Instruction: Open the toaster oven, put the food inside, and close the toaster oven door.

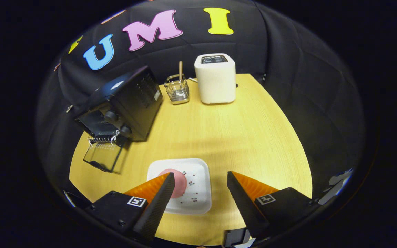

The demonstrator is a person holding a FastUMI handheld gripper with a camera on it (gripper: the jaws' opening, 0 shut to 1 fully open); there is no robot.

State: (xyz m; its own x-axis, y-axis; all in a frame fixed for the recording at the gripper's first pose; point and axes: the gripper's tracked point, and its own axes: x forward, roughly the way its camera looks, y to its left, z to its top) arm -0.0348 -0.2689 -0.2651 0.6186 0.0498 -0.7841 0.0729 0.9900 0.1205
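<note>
The gripper (201,177) has its fingers (160,199) spread wide, holding nothing, above the wooden counter (246,137). A white square plate (198,193) lies between and just under them, carrying a round pink piece of food (181,184) beside the left finger. Beyond, to the left, the black toaster oven (122,103) stands with its glass door (102,156) folded down open. Farther back stand a wire holder (177,90) and a white toaster (215,78).

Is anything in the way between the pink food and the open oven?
Nothing visible. The round pink food sits on the white square plate between the open gripper fingers; bare wooden table leads to the black toaster oven.
</note>
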